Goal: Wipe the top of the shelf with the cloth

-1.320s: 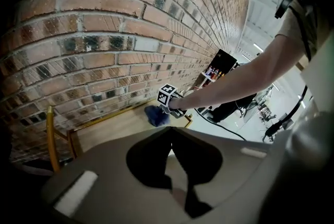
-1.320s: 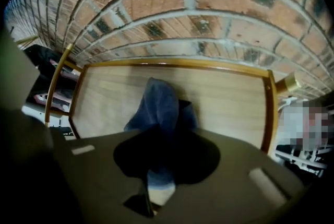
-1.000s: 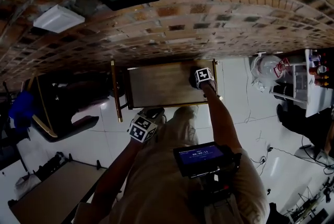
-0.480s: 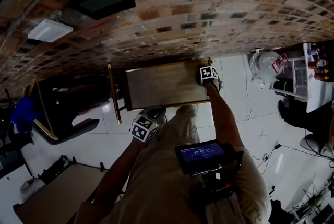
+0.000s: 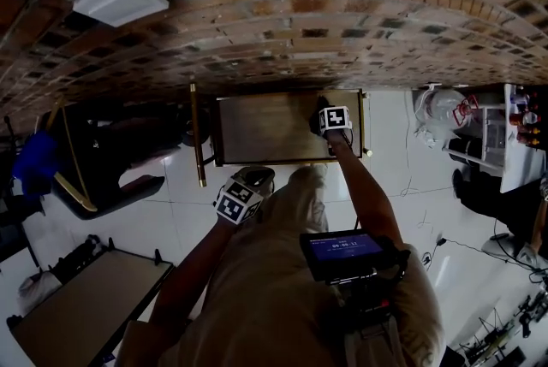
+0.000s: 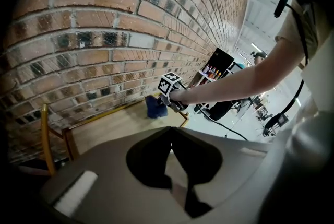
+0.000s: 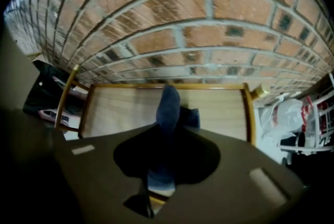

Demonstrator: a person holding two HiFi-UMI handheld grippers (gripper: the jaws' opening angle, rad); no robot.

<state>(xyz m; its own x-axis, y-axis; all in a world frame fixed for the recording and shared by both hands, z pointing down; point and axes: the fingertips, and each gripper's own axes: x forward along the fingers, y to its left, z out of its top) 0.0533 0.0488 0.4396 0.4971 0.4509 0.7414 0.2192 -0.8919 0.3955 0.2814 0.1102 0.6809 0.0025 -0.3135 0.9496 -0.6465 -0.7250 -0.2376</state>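
Blue cloth (image 7: 169, 103) is pinched between the jaws of the right hand-held gripper (image 7: 166, 131) and pressed onto the wooden shelf top (image 7: 117, 108) near its right end, close to the brick wall (image 7: 172, 24). Its long axis runs along the jaws and across the shelf's depth, pointing at the wall. The left hand-held gripper (image 6: 170, 133) hangs off the shelf, jaws together on nothing. Wiping looks under way; the long stretch toward the left end is probably left to do.
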